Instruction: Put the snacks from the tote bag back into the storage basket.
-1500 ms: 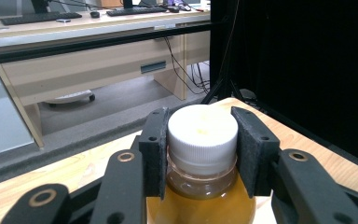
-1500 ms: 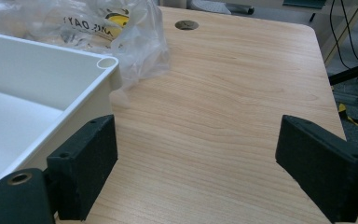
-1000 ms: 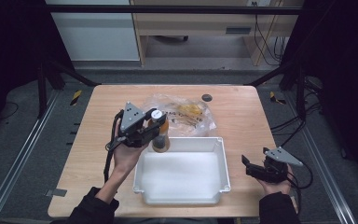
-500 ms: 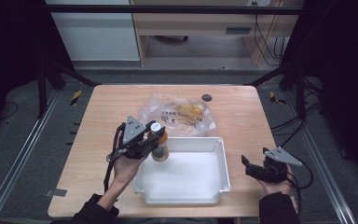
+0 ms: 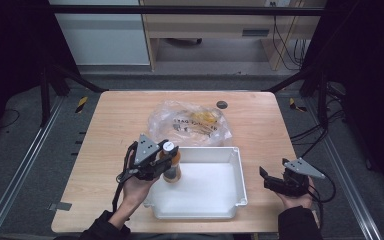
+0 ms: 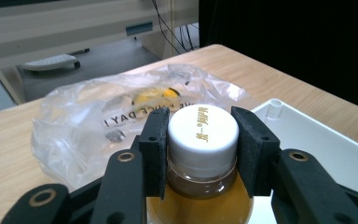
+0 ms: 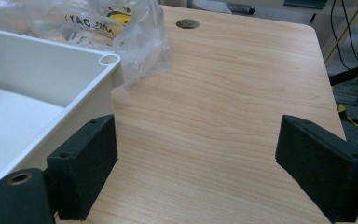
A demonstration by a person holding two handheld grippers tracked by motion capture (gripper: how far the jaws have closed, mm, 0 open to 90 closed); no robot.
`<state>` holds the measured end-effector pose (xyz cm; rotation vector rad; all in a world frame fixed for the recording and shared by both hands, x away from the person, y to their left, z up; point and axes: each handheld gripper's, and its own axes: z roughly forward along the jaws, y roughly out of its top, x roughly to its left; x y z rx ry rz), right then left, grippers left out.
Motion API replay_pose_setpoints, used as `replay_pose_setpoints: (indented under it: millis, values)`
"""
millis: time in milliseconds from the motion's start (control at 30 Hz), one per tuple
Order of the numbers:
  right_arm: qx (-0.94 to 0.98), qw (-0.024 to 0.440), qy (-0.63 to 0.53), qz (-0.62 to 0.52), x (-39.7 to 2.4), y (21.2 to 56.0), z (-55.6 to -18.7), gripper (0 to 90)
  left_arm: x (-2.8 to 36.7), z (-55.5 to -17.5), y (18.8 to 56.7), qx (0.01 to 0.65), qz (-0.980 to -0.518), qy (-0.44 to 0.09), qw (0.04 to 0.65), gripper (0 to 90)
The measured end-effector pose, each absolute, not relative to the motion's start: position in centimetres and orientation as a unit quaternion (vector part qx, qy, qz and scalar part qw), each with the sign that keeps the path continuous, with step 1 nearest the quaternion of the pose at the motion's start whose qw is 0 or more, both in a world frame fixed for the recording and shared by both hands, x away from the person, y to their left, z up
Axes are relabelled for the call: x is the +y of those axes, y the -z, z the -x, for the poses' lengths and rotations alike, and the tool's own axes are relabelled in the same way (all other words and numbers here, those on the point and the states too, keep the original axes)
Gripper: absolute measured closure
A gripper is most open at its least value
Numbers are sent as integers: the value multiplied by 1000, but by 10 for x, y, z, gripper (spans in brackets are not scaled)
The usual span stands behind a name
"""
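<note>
A small bottle of orange drink (image 5: 171,167) with a white cap (image 6: 202,132) stands upright inside the left end of the white bin (image 5: 232,155). My left gripper (image 5: 166,165) is shut on it, its black pads pressing the cap and neck from both sides (image 6: 200,154). Whether the bottle rests on the bin floor I cannot tell. My right gripper (image 5: 266,178) sits low at the table's right front, to the right of the bin, open with bare wood between its jaws (image 7: 196,158).
A crumpled clear plastic bag (image 5: 190,122) with printed text and a yellow item inside lies just behind the bin. A round dark grommet (image 5: 222,104) marks the table's far side. Bare wood (image 7: 242,84) spreads right of the bin. The table's front edge is near both hands.
My left gripper has carried the bottle toward the person and down, from near the bag to inside the bin's left end. The right gripper has kept still.
</note>
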<state>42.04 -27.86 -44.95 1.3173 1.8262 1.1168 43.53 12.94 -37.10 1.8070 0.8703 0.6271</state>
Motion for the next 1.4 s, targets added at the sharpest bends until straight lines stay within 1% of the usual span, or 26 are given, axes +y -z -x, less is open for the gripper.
replay_pose_setpoints:
  millis: [633,1033,1400]
  values:
    - [696,308,-419,-496,-278,451,-420,130,122,-432,395,369,-756,-236,486,587]
    - [698,305,-415,-497,-278,452,-420,130,120,-427,399,360,-756,-246,488,585]
    - [700,305,-413,-496,-277,453,-420,130,122,-425,402,357,-754,-239,497,578]
